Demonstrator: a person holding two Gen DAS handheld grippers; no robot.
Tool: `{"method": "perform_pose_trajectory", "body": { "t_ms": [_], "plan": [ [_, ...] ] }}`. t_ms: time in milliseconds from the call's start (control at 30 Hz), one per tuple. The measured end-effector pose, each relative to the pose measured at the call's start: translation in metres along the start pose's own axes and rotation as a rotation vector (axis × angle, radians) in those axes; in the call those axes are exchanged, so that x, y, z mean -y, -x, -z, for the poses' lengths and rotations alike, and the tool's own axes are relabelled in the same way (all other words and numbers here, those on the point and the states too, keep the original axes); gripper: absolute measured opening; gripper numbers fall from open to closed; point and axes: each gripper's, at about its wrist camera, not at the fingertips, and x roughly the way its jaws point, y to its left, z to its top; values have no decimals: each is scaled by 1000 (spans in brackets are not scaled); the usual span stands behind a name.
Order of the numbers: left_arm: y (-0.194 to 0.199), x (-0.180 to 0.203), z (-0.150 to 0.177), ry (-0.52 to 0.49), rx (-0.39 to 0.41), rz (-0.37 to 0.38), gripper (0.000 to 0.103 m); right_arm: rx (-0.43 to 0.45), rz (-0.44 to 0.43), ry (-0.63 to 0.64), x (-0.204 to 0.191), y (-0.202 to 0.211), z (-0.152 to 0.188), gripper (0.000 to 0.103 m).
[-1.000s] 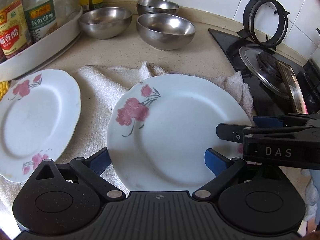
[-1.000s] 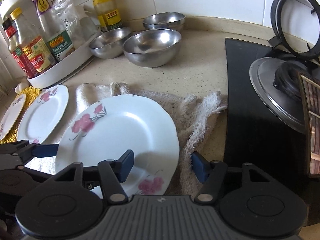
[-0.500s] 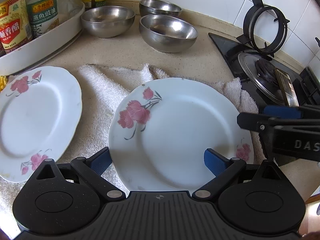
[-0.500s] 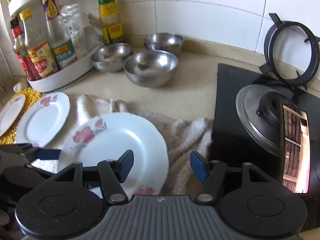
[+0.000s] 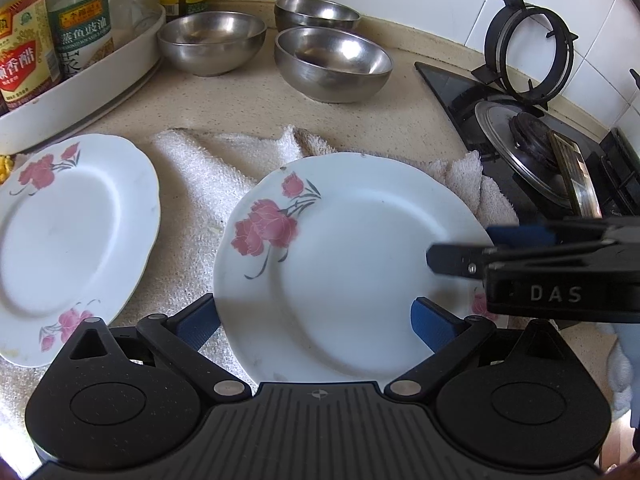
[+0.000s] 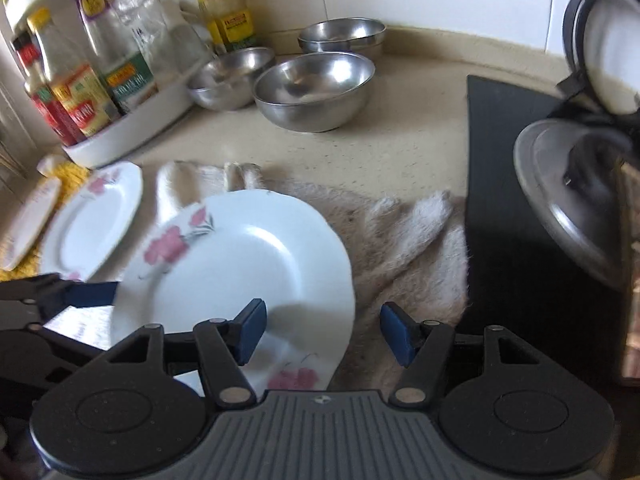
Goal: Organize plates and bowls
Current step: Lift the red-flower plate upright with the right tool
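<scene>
Two tools open, flanking flowered plate [image 5: 352, 276] on towel [image 5: 208, 200].

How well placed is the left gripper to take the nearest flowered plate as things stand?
Probably well: the left gripper is open with the plate between its fingers, though the right gripper overlaps the far rim.

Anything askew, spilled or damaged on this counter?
One oddity: the black pan support stands on edge against the wall tiles instead of lying over the burner. The towel under the plates is rumpled. No spill shows, and both plates look whole.
</scene>
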Motion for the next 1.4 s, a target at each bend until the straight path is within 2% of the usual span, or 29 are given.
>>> {"method": "perform_pose_trajectory", "body": {
  "t_ms": [67, 133, 167, 367, 500, 600, 700, 767, 833, 967, 1100, 1233, 1333, 1400],
  "plan": [
    [-1, 1, 0, -3, -1, -2, 102, 5, -10, 10, -2, 0, 1, 78],
    [-2, 4, -1, -20, 1, -18, 102, 7, -78, 0, -3, 2, 1, 80],
    [-3, 6, -1, -33, 3, -23, 102, 11, -85, 7, -4, 3, 0, 83],
    [1, 4, -1, -13, 24, -28, 99, 28, -137, -10, 2, 16, 1, 83],
    [12, 12, 1, -47, 57, -44, 98, 30, -143, 3, 3, 26, 2, 83],
    [13, 12, -1, -47, 59, -26, 98, 13, -138, -13, 8, 20, -2, 83],
    [11, 4, -4, -18, 59, -26, 94, 27, -83, -3, 5, 20, -9, 83],
    [15, -3, -5, 5, 69, -32, 96, 54, -49, 30, -2, 25, -16, 83],
    [21, -12, -4, 24, 74, -50, 97, 70, -40, 68, -14, 28, -25, 83],
    [42, -36, -1, 70, 92, -67, 98, 78, -93, 114, -51, 19, -44, 83],
    [67, -76, 4, 135, 108, -126, 99, 66, -165, 184, -94, 0, -61, 83],
    [80, -126, 8, 258, 119, -196, 100, 25, -206, 255, -131, -29, -74, 83],
    [79, -156, 11, 353, 102, -180, 100, -12, -238, 277, -150, -51, -83, 83],
    [76, -164, 10, 361, 107, -189, 100, -32, -233, 285, -157, -63, -87, 83]
  ]
}}
